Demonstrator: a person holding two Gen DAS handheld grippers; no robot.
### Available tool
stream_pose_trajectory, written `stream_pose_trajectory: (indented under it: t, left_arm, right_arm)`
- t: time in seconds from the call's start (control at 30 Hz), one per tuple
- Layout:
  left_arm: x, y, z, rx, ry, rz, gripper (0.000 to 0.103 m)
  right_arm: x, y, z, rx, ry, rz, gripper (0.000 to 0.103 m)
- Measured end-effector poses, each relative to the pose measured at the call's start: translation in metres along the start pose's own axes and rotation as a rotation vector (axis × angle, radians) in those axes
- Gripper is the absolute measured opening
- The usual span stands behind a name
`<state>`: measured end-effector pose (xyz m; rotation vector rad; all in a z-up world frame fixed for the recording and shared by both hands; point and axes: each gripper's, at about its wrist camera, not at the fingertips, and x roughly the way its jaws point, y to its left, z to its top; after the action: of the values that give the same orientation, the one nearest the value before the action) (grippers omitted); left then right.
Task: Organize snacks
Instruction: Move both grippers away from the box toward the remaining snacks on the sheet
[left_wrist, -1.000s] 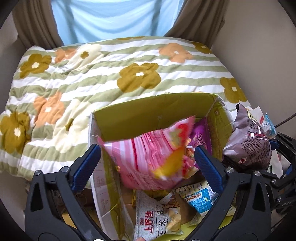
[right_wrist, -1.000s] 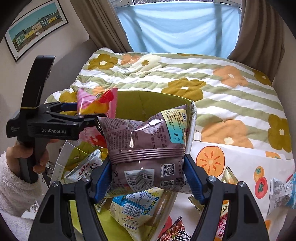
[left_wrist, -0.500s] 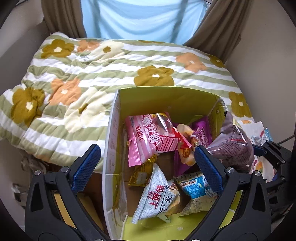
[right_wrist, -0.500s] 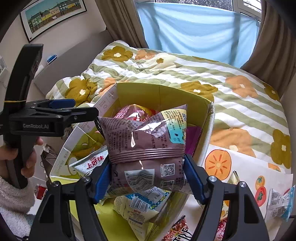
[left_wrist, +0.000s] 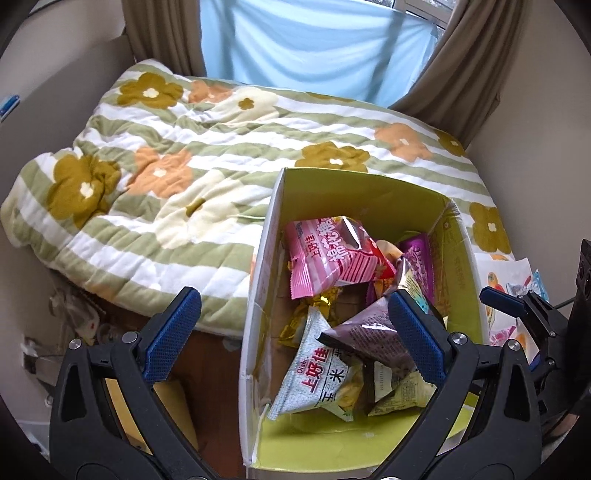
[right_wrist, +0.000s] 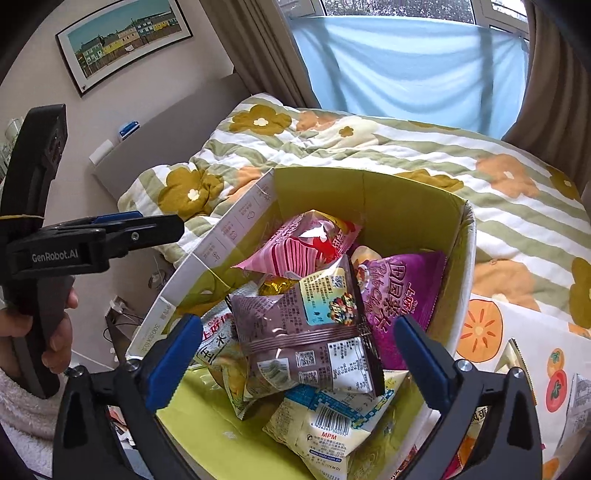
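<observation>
A cardboard box (left_wrist: 260, 295) (right_wrist: 229, 221) with a yellow-green inside stands by the bed and holds several snack bags. On top of them lies a brown snack bag (right_wrist: 306, 328) (left_wrist: 369, 332), tilted. My right gripper (right_wrist: 295, 332) hovers over it; its jaws are opening, and the blue pads stand well clear of the bag on both sides. Around it lie a pink bag (left_wrist: 325, 254) (right_wrist: 295, 254), a purple bag (right_wrist: 399, 288) and a white bag (left_wrist: 321, 376). My left gripper (left_wrist: 291, 314) is open and holds nothing, straddling the box's left wall.
A flowered quilt (left_wrist: 184, 177) covers the bed behind the box. Right of the box, a persimmon-print cloth (right_wrist: 480, 328) carries more loose packets (right_wrist: 585, 387). A hand (right_wrist: 55, 332) holds the left gripper (right_wrist: 147, 225) beyond the box's left wall. Curtains hang at the back.
The pink bag fell from between the left jaws into the box, and that gripper drew back to the left. The right jaws spread and let the brown bag drop into the box.
</observation>
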<state>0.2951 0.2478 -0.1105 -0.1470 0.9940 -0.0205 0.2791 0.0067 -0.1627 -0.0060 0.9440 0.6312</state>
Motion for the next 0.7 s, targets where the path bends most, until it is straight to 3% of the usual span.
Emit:
stream_pose_trajectory:
  t: [0.33, 0.7]
  left_arm:
    - [-0.031, -0.015, -0.021, 0.069, -0.053, -0.008, 0.101]
    - [-0.056, -0.081, -0.042, 0.189, -0.068, -0.108, 0.101]
  right_arm:
    - [-0.035, 0.013, -0.011, 0.024, -0.026, -0.047, 0.103]
    - [-0.101, 0.001, -0.044, 0.113, -0.113, -0.192, 0.103]
